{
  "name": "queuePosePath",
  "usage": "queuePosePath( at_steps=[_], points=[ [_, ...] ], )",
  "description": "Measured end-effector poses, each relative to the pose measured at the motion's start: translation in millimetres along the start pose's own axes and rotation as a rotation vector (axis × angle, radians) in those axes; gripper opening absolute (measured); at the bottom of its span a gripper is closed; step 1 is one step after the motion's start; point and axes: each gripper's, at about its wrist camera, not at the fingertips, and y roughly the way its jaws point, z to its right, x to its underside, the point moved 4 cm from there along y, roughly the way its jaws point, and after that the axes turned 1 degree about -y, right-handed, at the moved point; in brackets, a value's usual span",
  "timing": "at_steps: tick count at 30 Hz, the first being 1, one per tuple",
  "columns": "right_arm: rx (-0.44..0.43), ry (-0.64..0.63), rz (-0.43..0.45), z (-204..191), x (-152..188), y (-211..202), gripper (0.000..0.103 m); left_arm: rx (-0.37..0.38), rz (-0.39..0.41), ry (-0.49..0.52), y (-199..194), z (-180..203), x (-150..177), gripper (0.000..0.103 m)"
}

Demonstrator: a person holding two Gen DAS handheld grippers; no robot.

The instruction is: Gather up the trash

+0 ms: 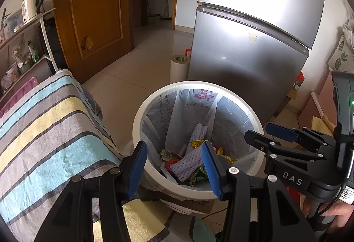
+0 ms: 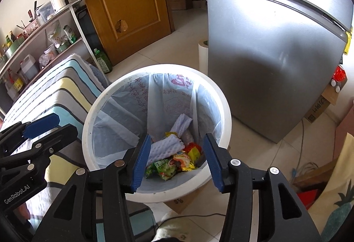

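Note:
A white trash bin lined with a clear plastic bag stands on the floor beside the bed; it also shows in the right wrist view. Inside lie white foam netting and colourful snack wrappers. My left gripper is open and empty, held above the bin's near rim. My right gripper is open and empty, also above the bin's near side. Each gripper shows in the other's view, the right one and the left one.
A striped bed cover lies to the left of the bin. A silver fridge stands behind it at the right. A white roll stands by the fridge. A wooden door and a shelf with a kettle are at the back left.

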Motion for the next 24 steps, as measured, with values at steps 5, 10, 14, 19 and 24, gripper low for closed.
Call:
queuePosePath(
  at_steps=[5,10,14,19,24],
  points=[
    [0.006,0.002,0.022,-2.6,0.9,-7.7,0.051,-0.025,0.017,0.010,-10.8,2.6,4.5,0.051],
    [0.024,0.012,0.060,-1.6,3.6,-22.9,0.052,-0.029,0.043,0.007,-28.9,4.1,13.1,0.051],
    [0.046,0.003,0.099,-4.4,9.3,-42.3,0.052,-0.051,0.083,0.011,-49.1,6.0,18.3,0.051],
    [0.060,0.001,0.154,-9.7,21.7,-70.2,0.052,-0.065,0.132,0.011,-77.9,9.6,31.9,0.051],
    [0.056,-0.004,0.204,-19.5,40.1,-100.1,0.052,-0.102,0.164,-0.003,-104.3,10.3,47.2,0.051]
  ],
)
